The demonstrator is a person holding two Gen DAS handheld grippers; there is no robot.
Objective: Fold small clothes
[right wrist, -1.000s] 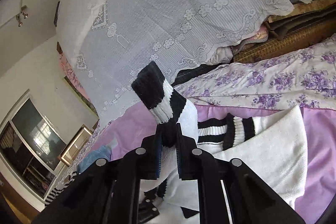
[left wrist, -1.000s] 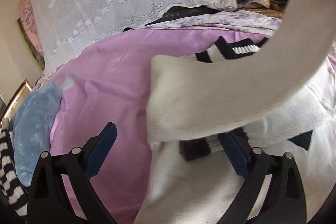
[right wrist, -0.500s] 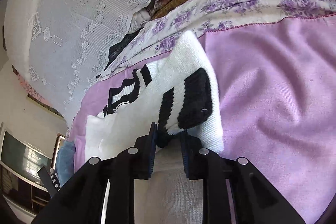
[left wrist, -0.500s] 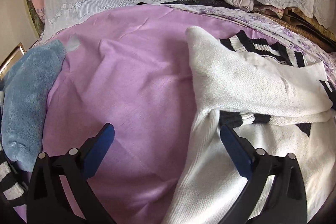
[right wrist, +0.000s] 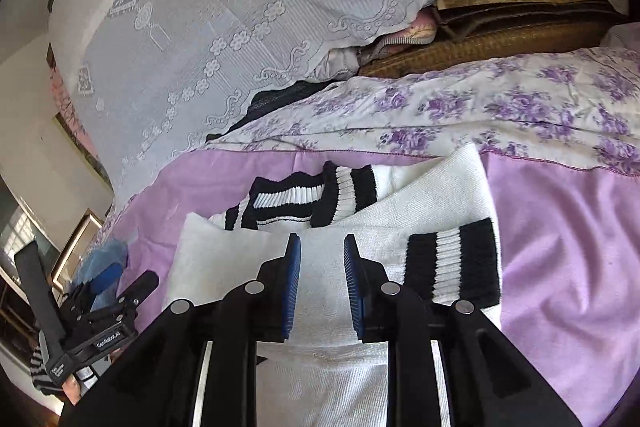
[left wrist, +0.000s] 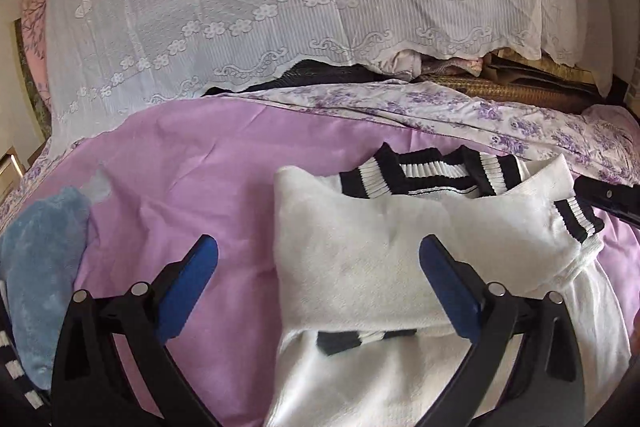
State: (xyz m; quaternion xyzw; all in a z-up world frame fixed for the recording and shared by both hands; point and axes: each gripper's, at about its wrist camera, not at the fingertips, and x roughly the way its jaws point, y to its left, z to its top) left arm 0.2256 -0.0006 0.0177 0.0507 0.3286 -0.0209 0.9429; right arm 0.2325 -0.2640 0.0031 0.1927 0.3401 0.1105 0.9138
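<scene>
A white knit sweater [left wrist: 360,251] with black-and-white striped collar and cuffs lies on the purple sheet [left wrist: 192,163]. Both sleeves are folded across its chest. My left gripper [left wrist: 318,259] is wide open and empty above the sweater's left edge. My right gripper [right wrist: 322,267] is partly open and empty, just above the folded sleeve [right wrist: 400,227], whose striped cuff [right wrist: 452,259] lies flat to its right. The right gripper's tip also shows in the left wrist view [left wrist: 608,199], beside the cuff [left wrist: 576,219].
A blue fleece garment [left wrist: 36,267] and a striped garment [left wrist: 12,367] lie at the left. A white lace cover [left wrist: 280,7] drapes a pile at the back. A floral sheet [right wrist: 480,107] borders the purple sheet. The left gripper also shows in the right wrist view [right wrist: 80,331].
My right gripper carried the sleeve across the sweater, laid it down and opened off the cuff. My left gripper stayed open and tilted up a little.
</scene>
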